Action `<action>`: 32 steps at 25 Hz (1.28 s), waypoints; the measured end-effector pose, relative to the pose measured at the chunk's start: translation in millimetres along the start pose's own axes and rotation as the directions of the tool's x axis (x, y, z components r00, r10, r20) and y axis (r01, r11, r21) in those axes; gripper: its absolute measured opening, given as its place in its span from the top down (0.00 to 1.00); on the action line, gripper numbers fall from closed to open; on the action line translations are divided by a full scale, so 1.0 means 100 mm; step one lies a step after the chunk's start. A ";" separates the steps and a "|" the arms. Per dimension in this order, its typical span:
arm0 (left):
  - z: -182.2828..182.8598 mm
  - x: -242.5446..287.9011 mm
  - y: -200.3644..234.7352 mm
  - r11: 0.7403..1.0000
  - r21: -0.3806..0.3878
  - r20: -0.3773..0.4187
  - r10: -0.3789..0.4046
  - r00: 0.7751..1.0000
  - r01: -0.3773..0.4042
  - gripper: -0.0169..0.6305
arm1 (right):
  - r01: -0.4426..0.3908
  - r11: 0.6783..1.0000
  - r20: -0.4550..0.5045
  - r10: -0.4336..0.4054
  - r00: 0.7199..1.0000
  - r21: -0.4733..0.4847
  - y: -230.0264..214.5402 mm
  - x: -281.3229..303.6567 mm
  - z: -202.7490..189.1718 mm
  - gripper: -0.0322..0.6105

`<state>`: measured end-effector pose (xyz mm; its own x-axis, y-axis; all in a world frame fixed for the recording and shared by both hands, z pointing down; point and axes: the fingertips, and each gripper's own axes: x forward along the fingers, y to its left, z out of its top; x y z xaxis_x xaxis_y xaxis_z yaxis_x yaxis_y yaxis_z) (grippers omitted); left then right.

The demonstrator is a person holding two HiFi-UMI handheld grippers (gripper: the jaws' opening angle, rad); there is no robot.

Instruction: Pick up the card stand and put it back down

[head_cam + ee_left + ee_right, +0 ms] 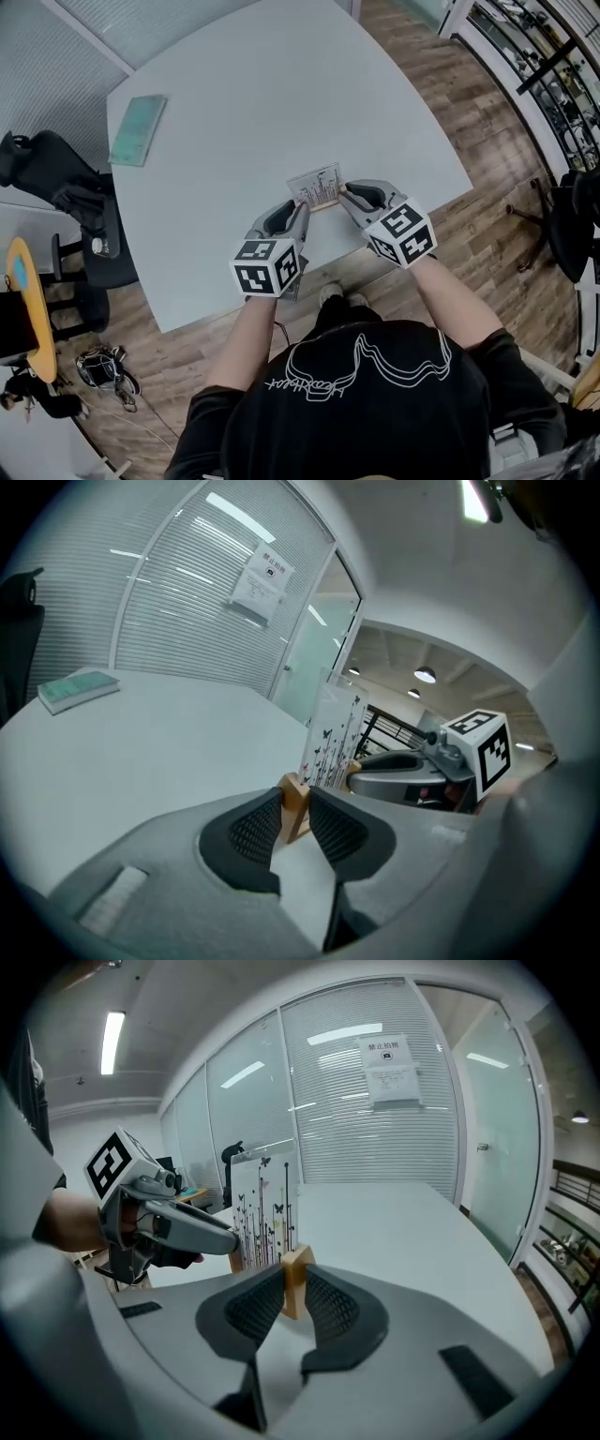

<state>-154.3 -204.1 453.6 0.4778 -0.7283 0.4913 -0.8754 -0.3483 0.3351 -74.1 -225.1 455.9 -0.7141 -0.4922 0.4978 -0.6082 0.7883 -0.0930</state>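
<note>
Card stand (316, 187): wood base, butterfly-print card; left gripper (293, 806), right gripper (293, 1283) jaws clamped on base ends.

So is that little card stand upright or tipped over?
Upright: on the card stand the printed card rises straight from the wooden base, whose ends the left gripper and right gripper pinch.

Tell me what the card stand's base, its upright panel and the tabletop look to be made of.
The card stand base: tan, matte block with bevelled edges, likely wood.
The upright panel: thin stiff sheet, see-through at its top edge, printed with black stems and butterflies; probably clear acrylic, perhaps over card.
The tabletop: pale grey, smooth, faint sheen; likely laminate, but painted board is possible.
</note>
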 end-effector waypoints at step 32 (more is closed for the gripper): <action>-0.52 0.50 0.59 1.000 0.009 -0.053 -0.010 0.999 0.011 0.82 | 0.080 0.994 -0.057 -0.076 0.995 0.077 -0.14 0.75 -0.59 0.82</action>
<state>-178.4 -229.9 540.0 0.4899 -0.6922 0.5299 -0.8709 -0.3612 0.3333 -99.0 -251.2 545.8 -0.6448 -0.5288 0.5520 -0.6884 0.7155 -0.1187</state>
